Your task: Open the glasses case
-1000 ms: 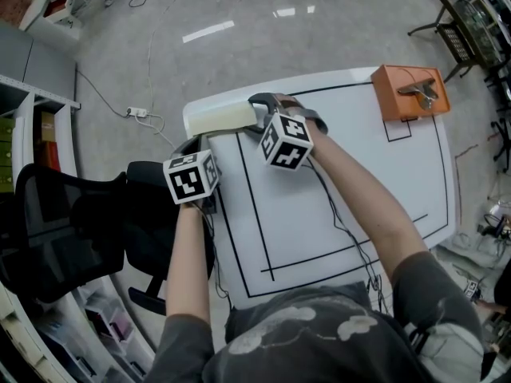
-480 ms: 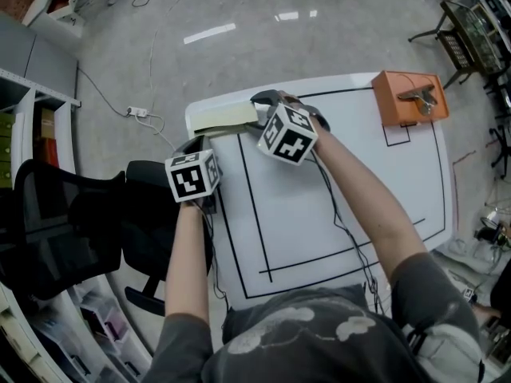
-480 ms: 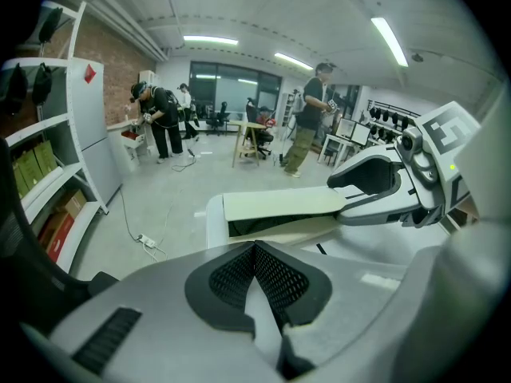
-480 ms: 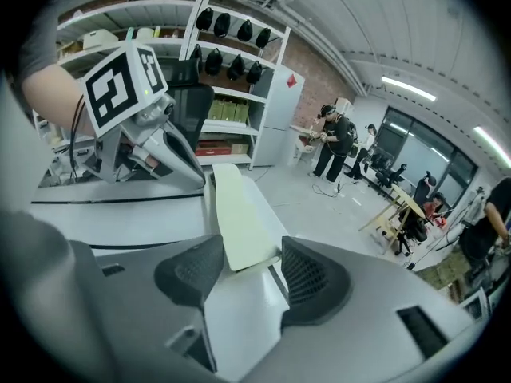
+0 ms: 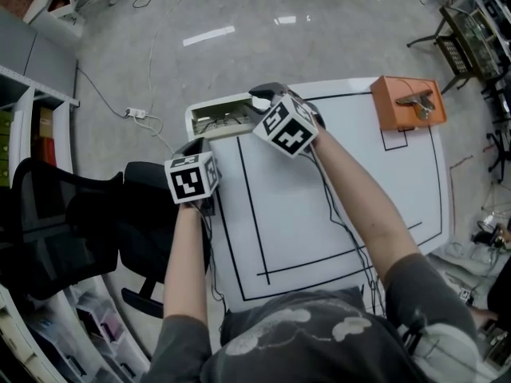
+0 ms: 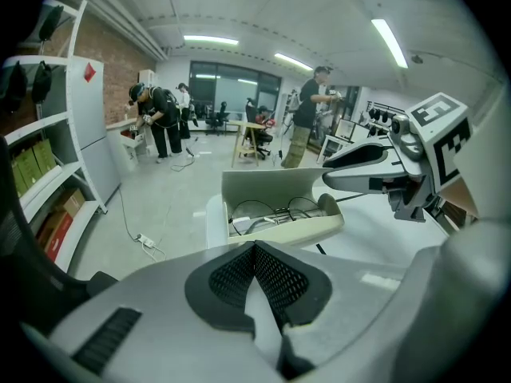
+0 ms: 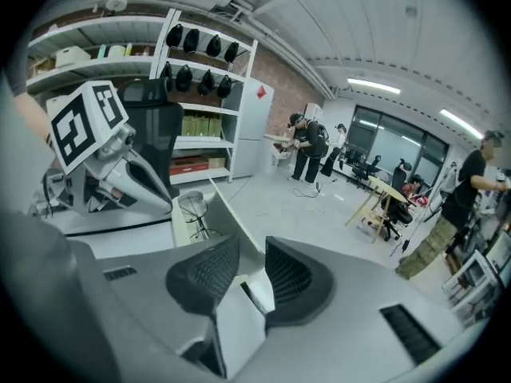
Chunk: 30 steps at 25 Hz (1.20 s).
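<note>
Finding: the glasses case (image 5: 217, 119) stands open at the far left corner of the white table (image 5: 319, 206). Its lid (image 6: 271, 185) is raised upright from the base, and the glasses (image 6: 271, 211) lie in view inside, folded.

Right gripper (image 7: 249, 250): its jaws have just been closing, and the thin edge of the lid runs between them. They stand narrowly apart on that edge. I judge this a pinch on the lid at its right end, with the gripper holding it up.

Left gripper (image 6: 257, 250): jaws together, nothing between them. It hovers at the table's left edge, near the case but apart from it, and takes no part in the lift.

Against the earlier frames: a second ago the case lay closed, a flat pale slab with the right gripper at its right end. Half a second ago a dark slit showed along the front. Now the lid is fully up and the interior is exposed. The right gripper's marker cube has risen and rolled, while the left one sits where it was.

Assessment: the opening itself appears done — what is not yet shown is whether the lid stays up on its hinge once released. The orange box (image 5: 403, 98) at the far right corner is well apart and not involved.
</note>
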Tool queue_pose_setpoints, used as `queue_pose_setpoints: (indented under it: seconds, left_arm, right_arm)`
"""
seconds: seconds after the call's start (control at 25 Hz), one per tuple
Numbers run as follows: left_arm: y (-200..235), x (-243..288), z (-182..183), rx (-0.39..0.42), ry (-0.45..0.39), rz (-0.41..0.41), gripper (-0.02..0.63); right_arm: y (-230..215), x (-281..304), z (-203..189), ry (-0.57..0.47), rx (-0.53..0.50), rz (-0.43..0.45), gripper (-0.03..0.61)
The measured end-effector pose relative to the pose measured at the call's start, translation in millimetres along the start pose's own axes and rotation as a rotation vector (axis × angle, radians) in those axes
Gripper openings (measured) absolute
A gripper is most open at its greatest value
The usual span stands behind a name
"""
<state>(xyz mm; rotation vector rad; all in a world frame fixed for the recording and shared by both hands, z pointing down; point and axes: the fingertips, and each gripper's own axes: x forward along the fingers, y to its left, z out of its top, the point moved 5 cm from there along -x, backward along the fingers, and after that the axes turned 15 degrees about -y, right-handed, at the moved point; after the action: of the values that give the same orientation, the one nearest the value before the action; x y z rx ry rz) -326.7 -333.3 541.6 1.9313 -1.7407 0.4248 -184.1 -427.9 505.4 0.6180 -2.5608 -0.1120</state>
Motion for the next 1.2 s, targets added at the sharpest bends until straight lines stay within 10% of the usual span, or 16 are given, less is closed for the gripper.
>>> queue_pose_setpoints:
  seconds: [1.2]
  left_arm:
    - [-33.5,-61.8,20.5,-0.047,-0.056,0.045,0.002]
  right_arm:
    - [7.3,-69.6,21.8,-0.076,0.157,-0.029,0.082]
